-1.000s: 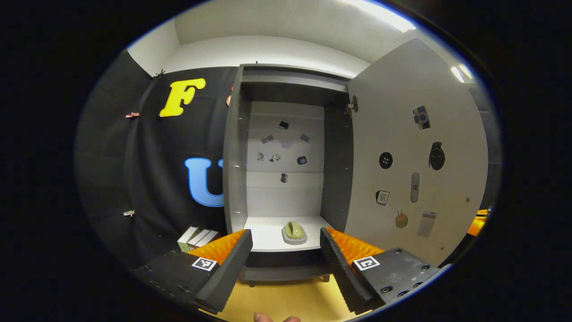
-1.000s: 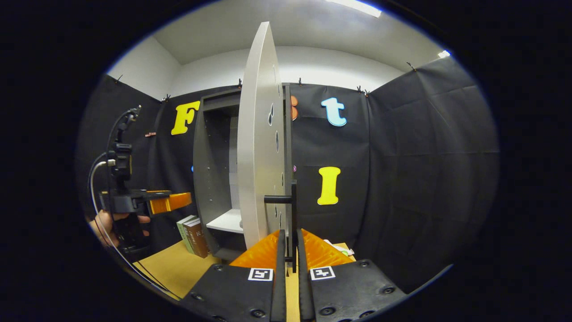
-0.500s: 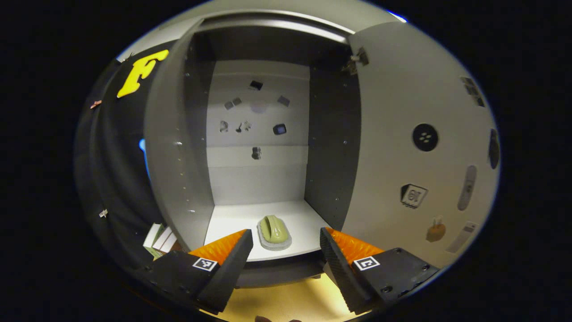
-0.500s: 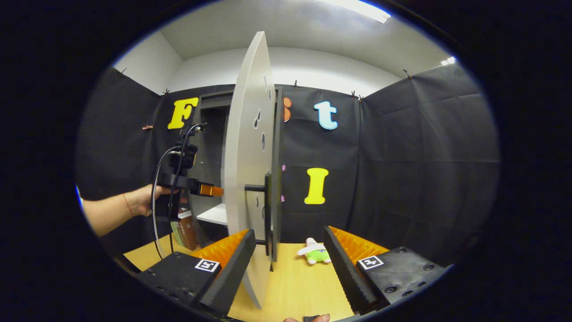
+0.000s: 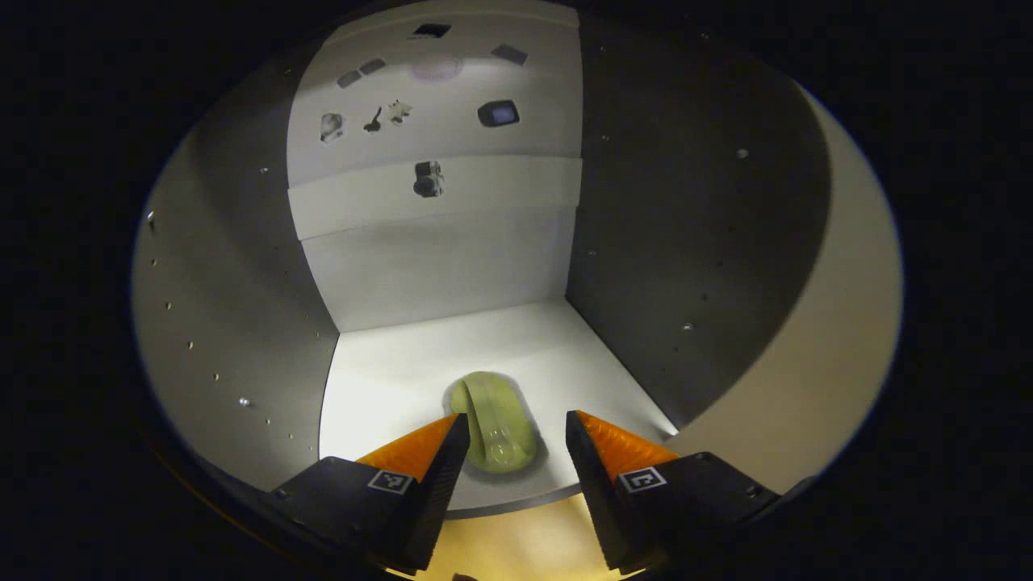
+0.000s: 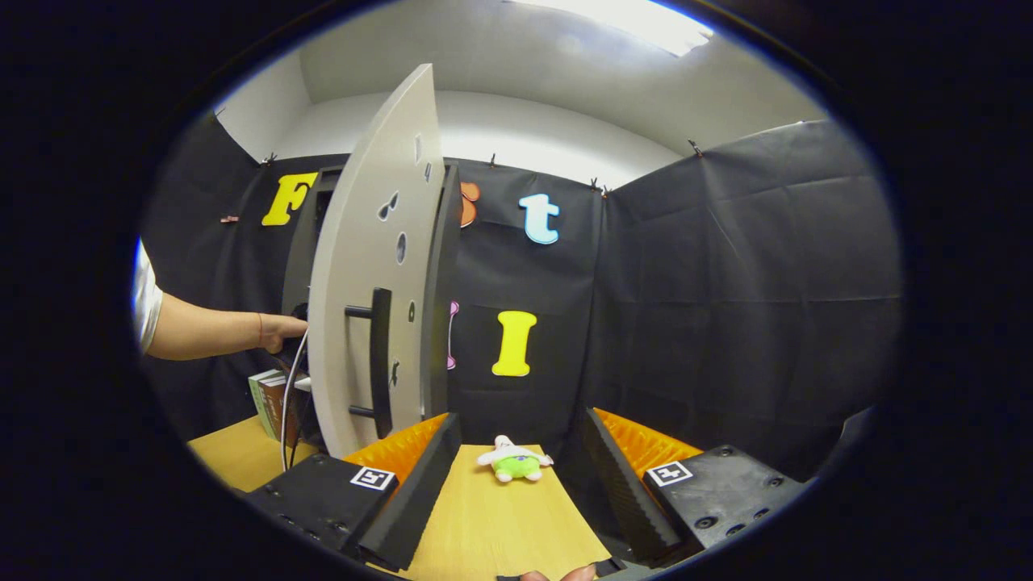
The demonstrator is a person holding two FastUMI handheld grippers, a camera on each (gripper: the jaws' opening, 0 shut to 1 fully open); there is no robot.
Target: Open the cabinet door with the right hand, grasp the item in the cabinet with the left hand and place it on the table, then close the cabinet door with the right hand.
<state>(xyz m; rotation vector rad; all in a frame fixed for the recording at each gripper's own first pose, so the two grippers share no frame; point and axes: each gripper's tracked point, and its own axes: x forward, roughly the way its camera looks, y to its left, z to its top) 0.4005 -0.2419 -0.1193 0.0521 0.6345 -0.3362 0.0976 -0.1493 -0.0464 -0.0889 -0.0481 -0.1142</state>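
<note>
Flanking green item point(image 5: 491, 420), spread fingers point(image 5: 601, 452)

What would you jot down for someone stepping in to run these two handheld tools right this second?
Left tool: open, inside the cabinet, its fingers on either side of the green item on the shelf, not gripping it.
Right tool: open, holding nothing, off the door handle.
Cabinet door: swung open.
Table: a small plush toy lies on it.
Done: door opened.
Left: shut the left tool on the green item, set it on the table, then close the door with the right tool.
</note>
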